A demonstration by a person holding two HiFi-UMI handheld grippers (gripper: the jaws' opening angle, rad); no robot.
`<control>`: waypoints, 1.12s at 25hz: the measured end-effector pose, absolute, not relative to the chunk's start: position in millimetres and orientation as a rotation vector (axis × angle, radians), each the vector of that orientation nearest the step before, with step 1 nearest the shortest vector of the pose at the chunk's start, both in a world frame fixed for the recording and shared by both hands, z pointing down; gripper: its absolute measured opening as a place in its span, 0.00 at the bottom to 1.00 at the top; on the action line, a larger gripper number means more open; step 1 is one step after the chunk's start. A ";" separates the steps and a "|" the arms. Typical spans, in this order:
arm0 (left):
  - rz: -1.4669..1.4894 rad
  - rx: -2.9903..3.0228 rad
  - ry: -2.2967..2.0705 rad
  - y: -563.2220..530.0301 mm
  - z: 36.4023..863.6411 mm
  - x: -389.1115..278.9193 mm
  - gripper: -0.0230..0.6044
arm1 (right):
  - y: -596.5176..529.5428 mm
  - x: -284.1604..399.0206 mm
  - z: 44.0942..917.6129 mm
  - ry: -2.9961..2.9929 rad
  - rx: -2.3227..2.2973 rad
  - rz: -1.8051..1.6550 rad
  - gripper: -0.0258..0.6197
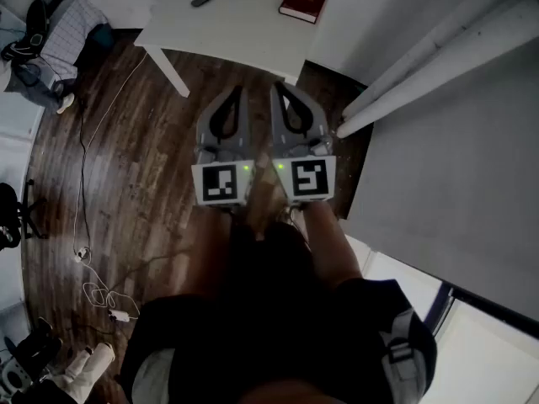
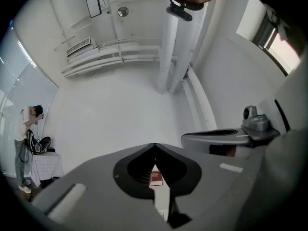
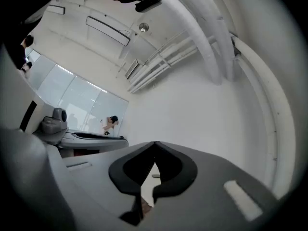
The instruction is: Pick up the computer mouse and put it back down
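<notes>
The left gripper [image 1: 237,93] and right gripper [image 1: 281,89] are held side by side at the centre of the head view, above a wooden floor [image 1: 143,183]. The jaws of each are seen pressed together, with nothing between them. The mouse [image 1: 200,0] lies on the white table [image 1: 244,32] at the upper centre, well apart from both grippers. A red book [image 1: 303,1] lies to its right.

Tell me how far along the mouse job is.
Nothing visibly done: the computer mouse lies on the white table, apart from a red book. In hand: nothing; left gripper and right gripper are shut, empty, away from it. Left: reach, lift, set down.
</notes>
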State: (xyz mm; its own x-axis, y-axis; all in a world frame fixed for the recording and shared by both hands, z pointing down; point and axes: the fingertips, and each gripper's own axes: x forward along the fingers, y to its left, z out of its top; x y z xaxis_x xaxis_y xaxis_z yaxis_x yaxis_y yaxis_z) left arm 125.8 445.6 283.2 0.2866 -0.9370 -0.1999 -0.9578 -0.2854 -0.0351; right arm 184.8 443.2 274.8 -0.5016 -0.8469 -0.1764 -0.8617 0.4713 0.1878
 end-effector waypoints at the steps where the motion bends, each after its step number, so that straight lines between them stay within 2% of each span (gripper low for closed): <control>1: 0.211 -2.398 1.782 446.1 282.8 123.4 0.04 | 443.6 182.6 273.6 2.640 -1.535 0.394 0.06; 14: 0.229 -2.366 1.807 454.0 281.6 90.8 0.04 | 449.3 150.3 271.5 2.632 -1.500 0.396 0.06; 28: 0.248 -2.352 1.845 460.4 294.8 -12.8 0.04 | 451.4 37.5 286.1 2.675 -1.446 0.395 0.06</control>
